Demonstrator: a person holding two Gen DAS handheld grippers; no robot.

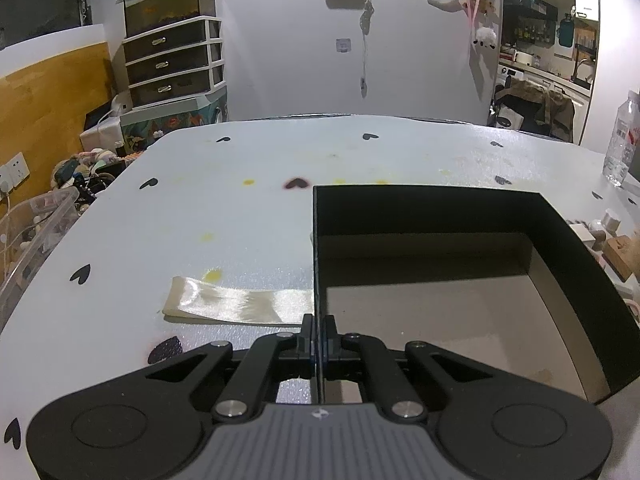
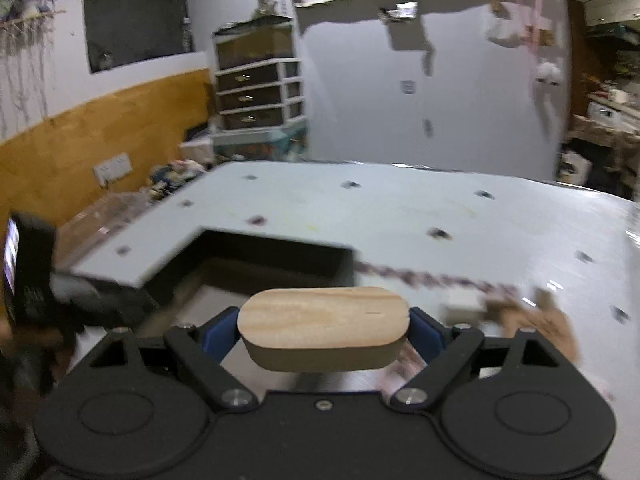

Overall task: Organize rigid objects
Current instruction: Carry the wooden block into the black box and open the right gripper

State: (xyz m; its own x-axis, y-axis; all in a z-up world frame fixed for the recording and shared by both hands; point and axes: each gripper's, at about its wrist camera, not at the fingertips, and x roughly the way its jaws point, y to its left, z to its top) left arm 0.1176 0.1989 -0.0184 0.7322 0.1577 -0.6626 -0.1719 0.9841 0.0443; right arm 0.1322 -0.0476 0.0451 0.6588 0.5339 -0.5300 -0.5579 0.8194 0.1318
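The right gripper (image 2: pixel 324 330) clasps a pale wooden block (image 2: pixel 323 326), oval-topped with visible grain and a darker side band, above the table's near edge beside the black box (image 2: pixel 276 256). The left gripper (image 1: pixel 319 336) pinches that box's (image 1: pixel 432 208) thin left wall.

The right wrist view is smeared by motion blur. To the right of the wooden block (image 2: pixel 323 328), a brownish heap (image 2: pixel 536 322) cannot be identified. Left of the block, a dark device (image 2: pixel 24 264) is cut off by the edge. The black box (image 1: pixel 460 216) is partly hidden at its near corner behind the left gripper (image 1: pixel 319 334).
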